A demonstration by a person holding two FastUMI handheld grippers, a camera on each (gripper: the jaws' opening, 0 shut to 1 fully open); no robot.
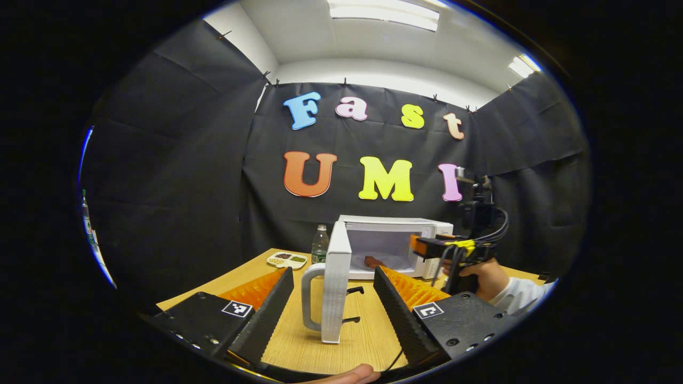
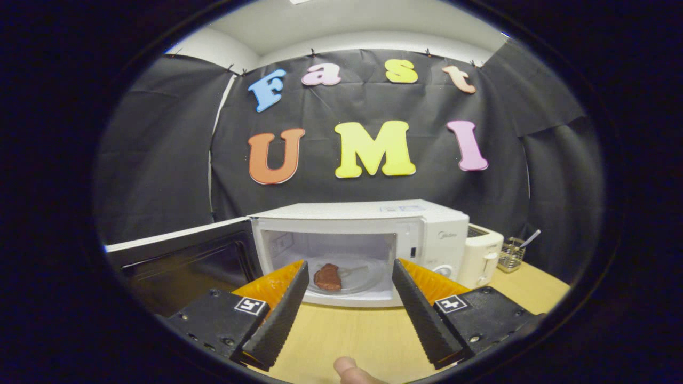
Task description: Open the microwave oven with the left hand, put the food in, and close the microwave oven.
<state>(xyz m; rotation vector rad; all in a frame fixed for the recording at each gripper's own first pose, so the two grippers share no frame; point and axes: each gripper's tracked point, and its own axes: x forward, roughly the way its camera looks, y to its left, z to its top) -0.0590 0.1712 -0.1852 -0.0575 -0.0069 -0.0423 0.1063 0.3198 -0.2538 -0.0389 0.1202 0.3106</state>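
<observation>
Microwave oven (image 2: 373, 234) is seen on the table (image 2: 352, 341) with its door (image 1: 337, 282) swung wide — the food (image 2: 327, 278) already lies on the glass plate inside; the left claw (image 1: 333, 298) is spread open around the door's edge, gripping nothing; the right claw (image 2: 349, 309) is likewise open and empty; the door is judged stiff, light and hinged — best taken by its handle (image 1: 310, 298) or pushed on its flat face.

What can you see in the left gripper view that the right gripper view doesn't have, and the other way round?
Left gripper view: the door handle between its open claw's fingers, a water bottle, a divided food tray, and the right claw in a hand.

Right gripper view: a white toaster, a wire utensil basket, and the door's inner window.

Both: the open microwave, the brown food inside, the wooden table.
</observation>
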